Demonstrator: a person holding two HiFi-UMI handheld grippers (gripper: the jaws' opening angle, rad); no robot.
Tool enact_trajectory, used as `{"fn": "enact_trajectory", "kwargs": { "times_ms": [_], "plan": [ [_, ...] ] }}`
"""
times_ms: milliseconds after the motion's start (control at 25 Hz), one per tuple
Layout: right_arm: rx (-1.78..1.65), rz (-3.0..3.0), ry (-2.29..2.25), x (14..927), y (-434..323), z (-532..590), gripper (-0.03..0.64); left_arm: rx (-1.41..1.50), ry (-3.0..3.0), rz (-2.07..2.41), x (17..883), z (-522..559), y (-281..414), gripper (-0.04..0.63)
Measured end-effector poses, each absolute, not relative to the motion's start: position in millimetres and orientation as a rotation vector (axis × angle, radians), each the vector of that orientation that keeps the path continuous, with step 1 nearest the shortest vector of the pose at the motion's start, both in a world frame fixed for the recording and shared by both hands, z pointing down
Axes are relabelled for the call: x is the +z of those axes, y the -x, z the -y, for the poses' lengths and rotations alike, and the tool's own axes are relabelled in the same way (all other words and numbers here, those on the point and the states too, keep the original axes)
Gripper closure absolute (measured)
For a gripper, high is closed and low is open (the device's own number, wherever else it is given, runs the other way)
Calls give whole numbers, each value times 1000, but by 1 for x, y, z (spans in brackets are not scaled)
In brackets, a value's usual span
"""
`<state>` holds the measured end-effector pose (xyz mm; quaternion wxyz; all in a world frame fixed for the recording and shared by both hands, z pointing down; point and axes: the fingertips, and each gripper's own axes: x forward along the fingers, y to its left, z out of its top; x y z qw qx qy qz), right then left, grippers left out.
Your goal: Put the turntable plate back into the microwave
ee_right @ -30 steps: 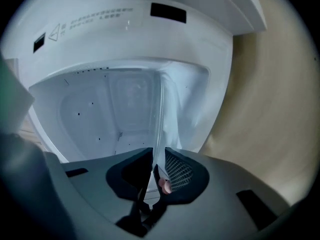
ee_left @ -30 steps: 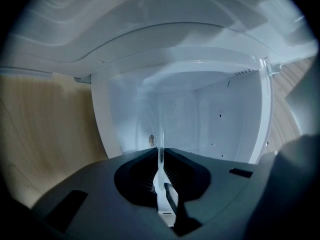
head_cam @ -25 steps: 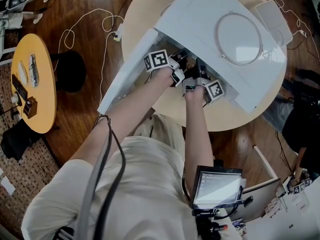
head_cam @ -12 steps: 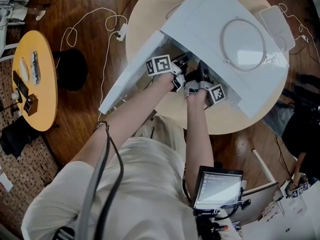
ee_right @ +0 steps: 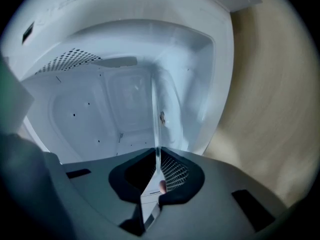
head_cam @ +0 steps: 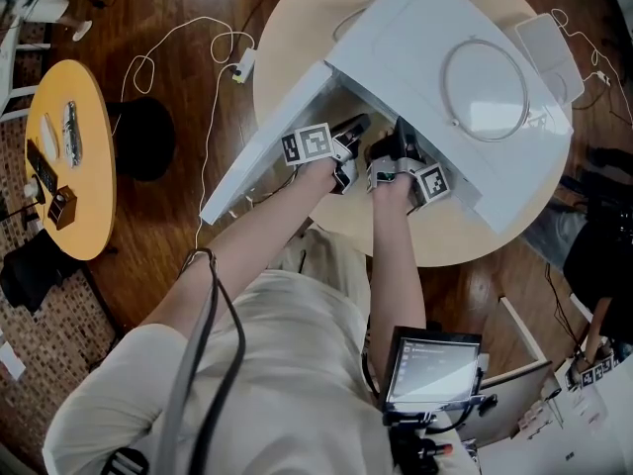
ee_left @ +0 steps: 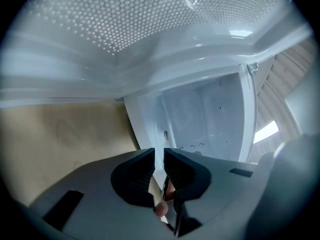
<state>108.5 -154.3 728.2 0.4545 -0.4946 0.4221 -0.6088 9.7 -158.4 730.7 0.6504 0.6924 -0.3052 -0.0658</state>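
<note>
We see the clear glass plate (ee_right: 154,124) edge-on, a thin line rising from between our fingers (ee_right: 173,172). The right gripper (ee_right: 157,173) is clenched on it, and the barely parted left gripper (ee_left: 159,170) grasps it too.

Noted on the wooden floor (head_cam: 178,216): a small yellow side table (head_cam: 89,166) at left, loaded with several small dark items, too small to identify. Found just right of it: a round black object (head_cam: 138,139). Observed a white cable (head_cam: 198,21) looped across the floor and ended at a white plug (head_cam: 241,65) beside the round pale table (head_cam: 287,28). Located a flat white box (head_cam: 542,43) at that table's far right. Recorded a lit screen (head_cam: 431,371) at bottom and a woven rug (head_cam: 45,334) at lower left.
</note>
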Motion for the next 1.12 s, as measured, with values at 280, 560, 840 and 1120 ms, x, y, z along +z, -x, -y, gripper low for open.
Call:
{"fn": "enact_trajectory", "kwargs": {
  "times_ms": [280,560,840,1120],
  "plan": [
    [-1468,-1074,1217,718,-108,158,583,-141,-1597,677,723,151,-6,552],
    [-1442,-1071,1209,717,-115,157,583,-152,-1610,648,712,147,-7,552],
    [-1419,-1051,1206,712,-117,159,583,-145,-1596,649,708,139,-2,552],
    [-1407,-1024,1200,713,-119,161,583,-135,-1611,659,705,138,1,552]
  ]
}}
